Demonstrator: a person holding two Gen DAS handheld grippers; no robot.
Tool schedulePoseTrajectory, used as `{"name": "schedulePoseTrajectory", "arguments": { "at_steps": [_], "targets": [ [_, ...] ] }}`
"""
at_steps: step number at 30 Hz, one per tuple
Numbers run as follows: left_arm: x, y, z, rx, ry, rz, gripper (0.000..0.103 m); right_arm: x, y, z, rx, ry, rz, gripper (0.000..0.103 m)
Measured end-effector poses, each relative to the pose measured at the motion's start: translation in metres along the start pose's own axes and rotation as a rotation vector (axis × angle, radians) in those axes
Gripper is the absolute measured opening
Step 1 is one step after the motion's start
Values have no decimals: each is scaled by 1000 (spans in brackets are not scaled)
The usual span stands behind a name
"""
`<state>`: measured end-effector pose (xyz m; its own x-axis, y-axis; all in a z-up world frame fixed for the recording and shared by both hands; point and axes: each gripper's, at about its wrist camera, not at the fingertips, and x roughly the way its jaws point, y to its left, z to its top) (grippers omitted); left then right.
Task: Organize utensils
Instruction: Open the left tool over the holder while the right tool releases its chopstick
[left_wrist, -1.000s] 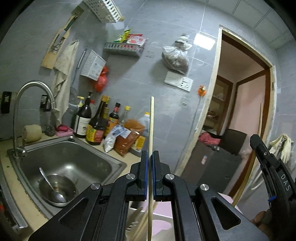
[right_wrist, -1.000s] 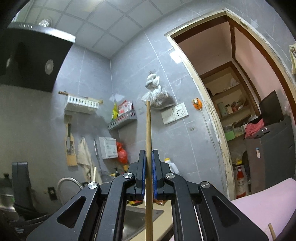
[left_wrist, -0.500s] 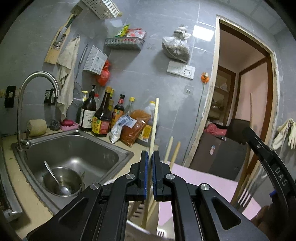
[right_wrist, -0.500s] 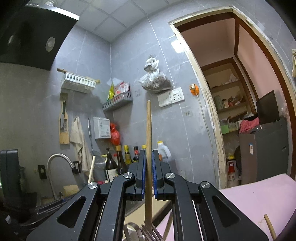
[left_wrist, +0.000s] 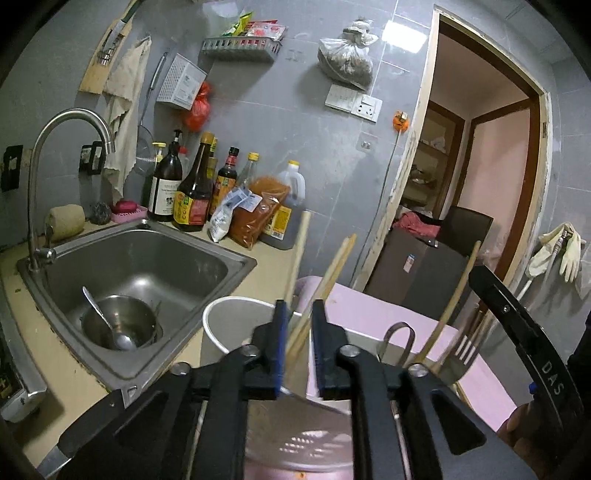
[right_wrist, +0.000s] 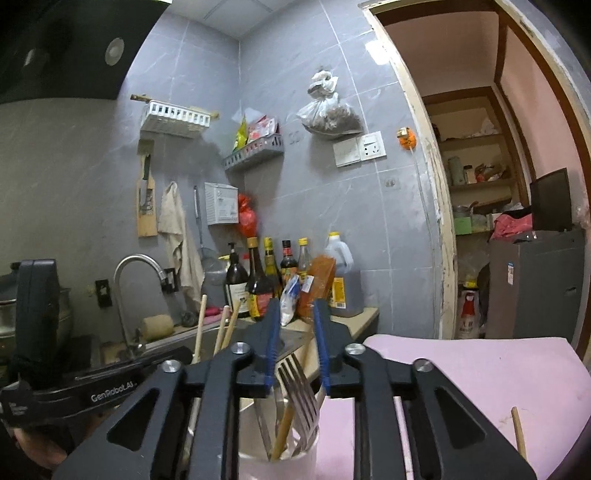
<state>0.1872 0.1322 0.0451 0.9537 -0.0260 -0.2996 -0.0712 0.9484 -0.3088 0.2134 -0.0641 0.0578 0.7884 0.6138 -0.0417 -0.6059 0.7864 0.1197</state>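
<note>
Both grippers open above the utensil holders, chopsticks standing inside.

The left gripper (left_wrist: 297, 347) has its fingers parted with nothing clamped, over a white holder (left_wrist: 221, 314) where wooden chopsticks (left_wrist: 325, 284) lean loosely. The right gripper (right_wrist: 295, 347) is likewise spread and empty above a cup (right_wrist: 280, 461) holding a fork (right_wrist: 299, 391) and a chopstick (right_wrist: 282, 432). Risk, as I judge it: pulling back carelessly could catch a leaning stick or the fork tines, tipping a holder on the desk (left_wrist: 280, 258) beside the sink (left_wrist: 147, 254).
</note>
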Motion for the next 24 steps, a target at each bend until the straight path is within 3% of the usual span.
{"name": "schedulePoseTrajectory", "arguments": {
  "at_steps": [9,15,19,24],
  "targets": [
    [-20,-18,5,11,-6,-44,40,-24,-8,6,-3,-8,-36,29],
    [-30,-34,9,33,-18,-53,54,-47,-24,13,0,-21,-102,49],
    [-34,-44,10,50,-26,-47,73,-64,-38,16,3,-19,-152,68],
    [-38,-58,7,87,-51,-36,87,-84,-56,15,-13,-16,-215,80]
  ]
}}
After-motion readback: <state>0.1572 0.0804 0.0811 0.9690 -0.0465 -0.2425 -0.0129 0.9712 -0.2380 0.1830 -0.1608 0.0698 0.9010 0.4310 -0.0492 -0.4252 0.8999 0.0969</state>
